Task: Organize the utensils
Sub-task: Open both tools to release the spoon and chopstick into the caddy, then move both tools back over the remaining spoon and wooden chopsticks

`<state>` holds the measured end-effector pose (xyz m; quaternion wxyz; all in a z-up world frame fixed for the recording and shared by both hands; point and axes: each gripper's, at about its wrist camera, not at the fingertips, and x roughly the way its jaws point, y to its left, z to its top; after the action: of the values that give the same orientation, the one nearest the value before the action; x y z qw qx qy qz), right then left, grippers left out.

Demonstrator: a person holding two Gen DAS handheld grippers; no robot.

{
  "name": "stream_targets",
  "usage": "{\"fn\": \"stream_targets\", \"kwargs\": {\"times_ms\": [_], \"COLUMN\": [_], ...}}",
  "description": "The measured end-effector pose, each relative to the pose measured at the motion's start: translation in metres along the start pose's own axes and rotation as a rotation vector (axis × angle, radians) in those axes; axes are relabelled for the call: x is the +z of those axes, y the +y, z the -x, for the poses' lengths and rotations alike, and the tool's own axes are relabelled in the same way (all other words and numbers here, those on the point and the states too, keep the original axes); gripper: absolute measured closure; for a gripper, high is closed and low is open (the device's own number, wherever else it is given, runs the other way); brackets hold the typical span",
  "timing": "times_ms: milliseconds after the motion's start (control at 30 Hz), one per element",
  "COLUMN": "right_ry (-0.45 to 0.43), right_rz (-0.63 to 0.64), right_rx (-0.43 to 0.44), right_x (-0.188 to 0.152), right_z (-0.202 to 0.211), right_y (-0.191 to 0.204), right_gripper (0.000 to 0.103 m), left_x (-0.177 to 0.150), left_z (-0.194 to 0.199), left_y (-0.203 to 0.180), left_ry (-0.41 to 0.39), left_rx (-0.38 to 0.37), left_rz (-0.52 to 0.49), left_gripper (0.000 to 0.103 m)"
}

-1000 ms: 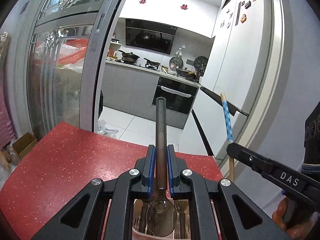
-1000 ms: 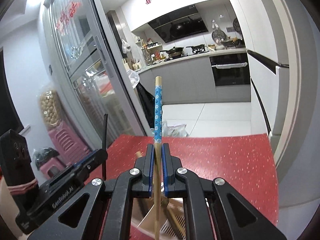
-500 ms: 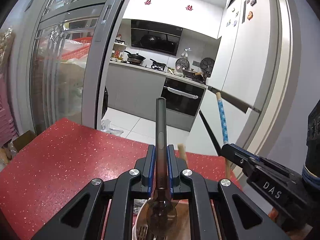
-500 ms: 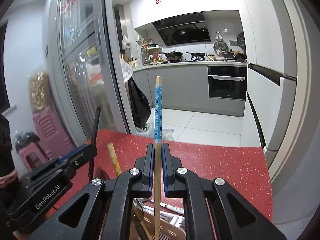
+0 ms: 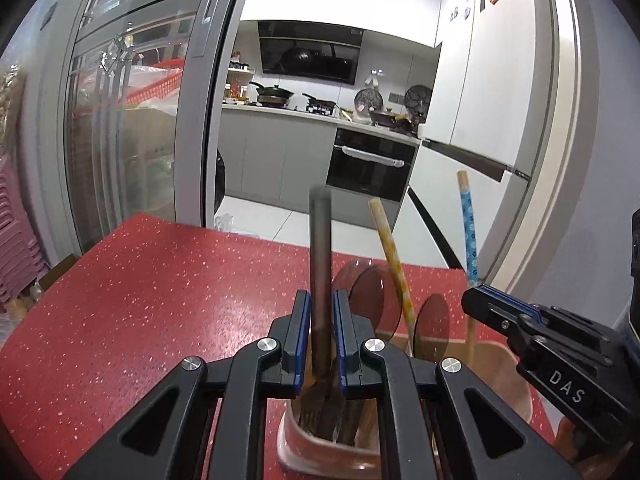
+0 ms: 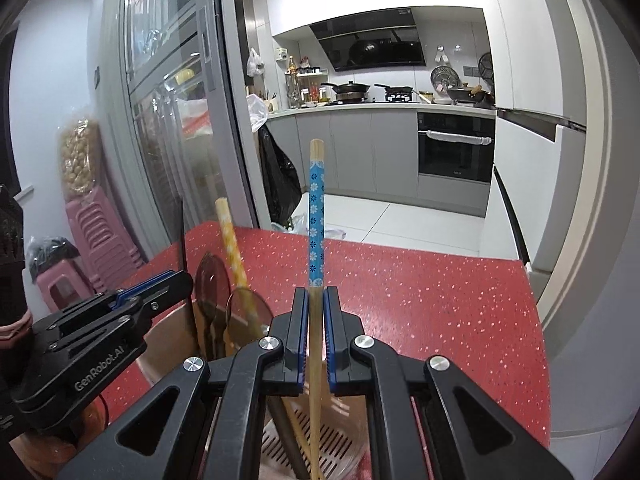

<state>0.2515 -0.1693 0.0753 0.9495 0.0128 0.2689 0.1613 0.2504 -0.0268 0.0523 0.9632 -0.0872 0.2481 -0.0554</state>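
Chopstick upright (clamped) between right claw.

Bright, even indoor light; heavy fisheye warp in both wrist views.

The white kitchen cabinets and floor are well lit and sharp, while black vignette fills the frame corners. Door frames and the fridge bow strongly toward the edges. The glass door carries pale reflections. The dark handle close to the left lens is smeared with blur. The red tabletop shows only soft shadow.
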Motion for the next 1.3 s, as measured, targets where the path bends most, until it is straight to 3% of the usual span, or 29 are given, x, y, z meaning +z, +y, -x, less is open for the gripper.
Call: {"fn": "stream_targets", "kwargs": {"times_ms": [567, 600, 767, 1300], "right_ry": [0.105, 0.117, 0.113, 0.148], "right_rz": [-0.046, -0.057, -0.106, -0.116], "right_rx": [0.049, 0.052, 0.059, 0.097], "right_x": [-0.007, -0.008, -0.010, -0.042], "right_z": [0.006, 0.006, 0.014, 0.078], "right_y": [-0.003, -0.004, -0.010, 0.016], "right_gripper": [0.093, 0.092, 0.063, 0.037], "left_x": [-0.017, -0.019, -0.029, -0.079], "left_z": [0.027, 0.030, 0.050, 0.090], "left_y": [-0.002, -0.002, -0.003, 0.038], "left_ry": [0.101, 0.103, 0.115, 0.248], "left_rx": [-0.002, -0.006, -0.004, 0.108], "left_rz": [-0.023, -0.024, -0.035, 0.003], "left_gripper": [0.066, 0.066, 0.066, 0.066]}}
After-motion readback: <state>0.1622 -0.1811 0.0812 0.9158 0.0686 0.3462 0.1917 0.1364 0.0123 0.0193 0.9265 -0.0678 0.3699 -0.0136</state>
